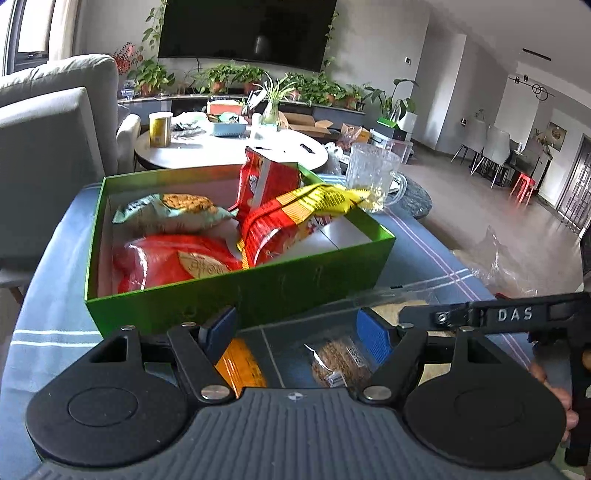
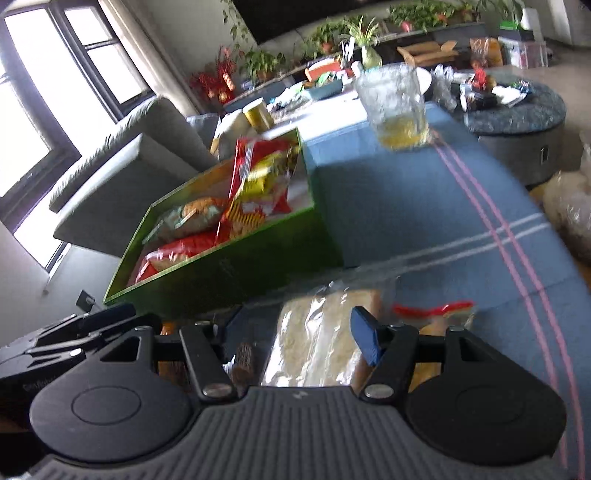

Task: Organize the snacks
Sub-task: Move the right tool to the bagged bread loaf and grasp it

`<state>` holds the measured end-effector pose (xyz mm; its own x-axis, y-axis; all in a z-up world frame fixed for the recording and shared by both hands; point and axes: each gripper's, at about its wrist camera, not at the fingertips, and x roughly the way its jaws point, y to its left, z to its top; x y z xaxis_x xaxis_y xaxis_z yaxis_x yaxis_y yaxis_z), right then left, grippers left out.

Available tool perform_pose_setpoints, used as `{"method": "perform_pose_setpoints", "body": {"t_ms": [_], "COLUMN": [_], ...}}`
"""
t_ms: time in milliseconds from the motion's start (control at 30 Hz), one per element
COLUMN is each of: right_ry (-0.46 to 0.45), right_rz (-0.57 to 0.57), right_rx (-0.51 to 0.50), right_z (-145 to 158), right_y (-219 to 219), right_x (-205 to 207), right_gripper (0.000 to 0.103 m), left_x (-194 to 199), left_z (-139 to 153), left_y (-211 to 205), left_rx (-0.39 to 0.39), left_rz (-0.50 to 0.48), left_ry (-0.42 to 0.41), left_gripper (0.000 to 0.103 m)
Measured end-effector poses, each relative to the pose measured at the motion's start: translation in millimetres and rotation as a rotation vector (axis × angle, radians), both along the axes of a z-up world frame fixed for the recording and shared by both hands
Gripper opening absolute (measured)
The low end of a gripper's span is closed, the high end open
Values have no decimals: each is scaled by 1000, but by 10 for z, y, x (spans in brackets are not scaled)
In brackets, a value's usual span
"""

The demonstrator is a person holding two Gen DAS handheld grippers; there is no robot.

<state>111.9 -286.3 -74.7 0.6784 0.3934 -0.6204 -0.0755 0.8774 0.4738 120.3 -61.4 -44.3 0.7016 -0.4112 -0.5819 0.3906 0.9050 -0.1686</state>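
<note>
The green box (image 1: 236, 291) stands open on the blue striped tablecloth (image 1: 55, 325), at twelve o'clock of both claws and just beyond their tips; inside lie a pale green snack bag (image 1: 170, 214) at the back left, a red snack bag (image 1: 173, 262) at the front left whose printed script is too blurred to read, a red-and-yellow snack bag (image 1: 295, 218) draped over the right side, and a red packet (image 1: 266, 177) standing upright at the rear. The left gripper (image 1: 295, 332) hangs over loose snacks on the cloth in front of the box; its blue pads (image 1: 376, 339) stand fairly wide and press on nothing, with a clear-wrapped brown cracker pack (image 1: 336, 362) and an orange packet (image 1: 240, 365) below the gap. At three o'clock of it the other tool's black bar reads "DAS" (image 1: 515, 314). The right gripper (image 2: 299, 332) hovers over a clear bag of pale biscuits (image 2: 317, 343); only its right blue pad (image 2: 364, 339) shows clearly, so I cannot tell how wide it stands. A glass mug (image 2: 395, 107) with yellow liquid stands at one o'clock beyond the box. Only the right wrist view shows a red-sealed small bag (image 2: 436, 314); only the left shows the round white table (image 1: 229, 147) and television (image 1: 247, 29).
</note>
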Motion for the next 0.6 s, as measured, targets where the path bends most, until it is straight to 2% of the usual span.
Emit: {"method": "perform_pose_setpoints", "body": {"t_ms": [133,233,300,400,600], "right_ry": [-30,-23,-27,-29,4], "right_rz": [38,83,72,32,-1], "right_rx": [-13,57,88,132,144], "right_z": [-7,-25,-13,8,-3], "right_y": [76,33,-31,-163,-259], "right_x": [-22,-3,-18,-48,-89], "right_gripper": [79,79,79,79,79], "left_x": [2,-4,-15,-47,-107], "left_z": [-30,-49,-51,-68,-209], "left_y": [-33,-48,-67,-130,-381], "left_rx": [10,10,8,-4,-16], "left_rz": [-6,-7,-17,-72,-201], "left_ry": [8,16,23,43,120], "left_gripper": [69,69,69,69,69]}}
